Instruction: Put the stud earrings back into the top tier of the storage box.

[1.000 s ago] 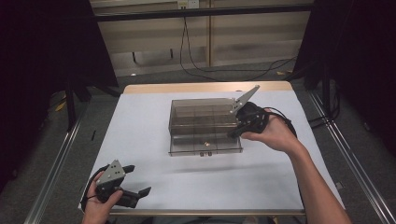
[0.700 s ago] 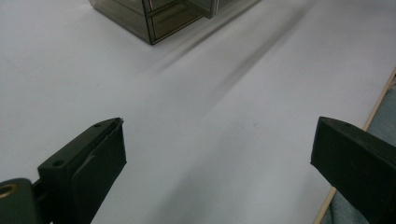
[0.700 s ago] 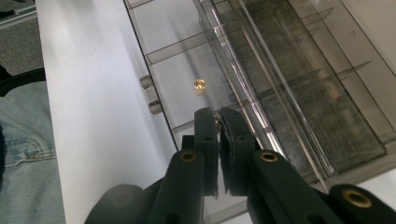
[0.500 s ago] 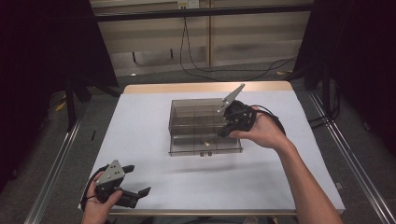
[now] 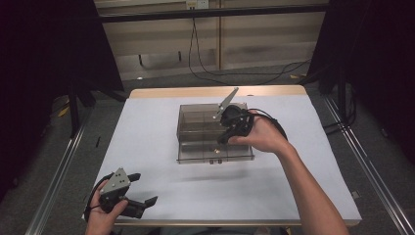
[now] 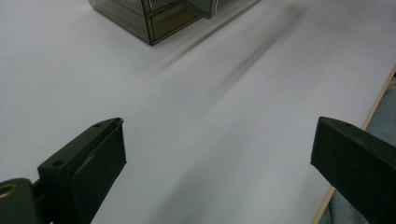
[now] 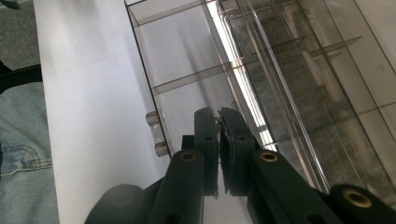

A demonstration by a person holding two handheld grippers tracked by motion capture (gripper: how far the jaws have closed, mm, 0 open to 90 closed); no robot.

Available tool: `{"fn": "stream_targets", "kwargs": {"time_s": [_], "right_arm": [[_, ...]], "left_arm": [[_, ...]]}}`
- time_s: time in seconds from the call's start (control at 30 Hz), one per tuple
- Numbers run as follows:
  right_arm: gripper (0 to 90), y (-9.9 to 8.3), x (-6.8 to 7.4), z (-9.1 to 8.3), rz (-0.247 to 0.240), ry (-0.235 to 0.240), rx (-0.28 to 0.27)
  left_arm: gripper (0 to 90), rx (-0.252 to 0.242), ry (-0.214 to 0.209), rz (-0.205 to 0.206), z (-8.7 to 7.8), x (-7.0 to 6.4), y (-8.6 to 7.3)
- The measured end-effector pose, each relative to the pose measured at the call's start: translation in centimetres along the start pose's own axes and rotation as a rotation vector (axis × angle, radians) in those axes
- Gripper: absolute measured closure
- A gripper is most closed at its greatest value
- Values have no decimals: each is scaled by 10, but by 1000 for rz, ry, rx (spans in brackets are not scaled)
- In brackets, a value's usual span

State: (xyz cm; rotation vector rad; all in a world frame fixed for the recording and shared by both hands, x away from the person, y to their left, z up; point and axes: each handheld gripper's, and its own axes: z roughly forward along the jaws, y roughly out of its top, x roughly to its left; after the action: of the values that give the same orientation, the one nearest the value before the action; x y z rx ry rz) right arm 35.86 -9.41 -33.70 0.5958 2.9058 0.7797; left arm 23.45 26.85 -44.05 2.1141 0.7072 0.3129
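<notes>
We see the right tongs point(image 5: 225, 138) at the centre of the high view, pressed together over the near part of the clear drawer box point(image 5: 195, 128), the only thing on the desk that is being worked. In the right gripper view the two black jaws stand nearly flat against each other at the lower middle, and something small and metallic glints at their tips; we cannot tell whether they pinch it or merely touch the drawer wall there. The small knob point(image 7: 156, 131) of a pulled-out drawer lies just to the left of the tips in that view, so any reach for it would go sideways, not forward.

The box runs its long axis left to right across the high view, and the right hand point(image 5: 259, 134) is far the nearer one. The left tongs point(image 5: 139, 188) sit at the lower left, well apart from the box, jaws spread wide with nothing between them.

The box is smoky, transparent plastic, hard and glossy, split by thin partitions into rectangular compartments. The desk point(image 5: 147, 137) is a matt white sheet with a pale wooden edge.
</notes>
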Motion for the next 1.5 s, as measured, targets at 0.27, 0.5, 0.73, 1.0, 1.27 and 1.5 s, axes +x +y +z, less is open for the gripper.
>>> {"fn": "stream_targets", "kwargs": {"time_s": [0.27,0.5,0.73,1.0,1.27,1.5], "right_arm": [[869,11,3,16,-20,3,64],[869,18,5,25,-25,9,88],[868,24,5,40,-47,9,138],[869,24,2,51,-45,-7,192],[868,25,1,61,-47,-9,219],[866,23,0,63,-31,-10,234]], "left_arm": [[32,0,-1,6,0,0,0],[33,-10,-1,1,-1,0,0],[33,-13,-5,-2,-1,0,0],[33,-9,-4,1,-1,1,0],[33,-1,-5,9,1,0,1],[33,-1,-7,9,1,-1,1]]}}
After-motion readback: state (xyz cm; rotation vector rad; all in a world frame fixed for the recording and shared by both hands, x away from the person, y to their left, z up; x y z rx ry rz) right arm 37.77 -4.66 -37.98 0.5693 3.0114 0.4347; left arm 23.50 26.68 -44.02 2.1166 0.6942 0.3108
